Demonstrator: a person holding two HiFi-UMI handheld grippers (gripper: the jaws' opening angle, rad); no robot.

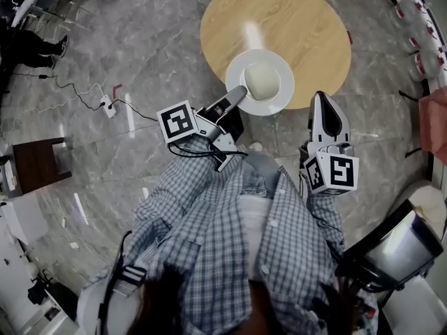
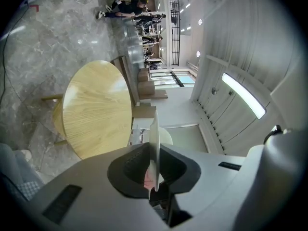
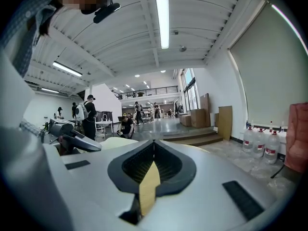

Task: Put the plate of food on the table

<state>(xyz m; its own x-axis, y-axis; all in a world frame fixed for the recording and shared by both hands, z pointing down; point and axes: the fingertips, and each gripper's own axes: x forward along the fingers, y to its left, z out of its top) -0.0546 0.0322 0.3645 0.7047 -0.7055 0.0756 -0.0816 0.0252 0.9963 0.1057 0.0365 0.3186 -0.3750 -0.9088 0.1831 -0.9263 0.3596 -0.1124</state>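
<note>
Grey marble floor (image 1: pixel 140 54) under round wooden tabletop (image 1: pixel 293 19), plate of food (image 1: pixel 260 82) poised over its near edge, rim clamped in left gripper (image 1: pixel 241 93) jaws to keep it level for landing, right gripper (image 1: pixel 323 98) jaws together, empty.

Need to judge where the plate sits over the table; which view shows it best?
Head view: the whole plate with its food shows over the round table's near edge, gripped by the left tool. The left gripper view gives only the rim edge-on between its jaws; the right gripper view shows at most a pale sliver.
</note>
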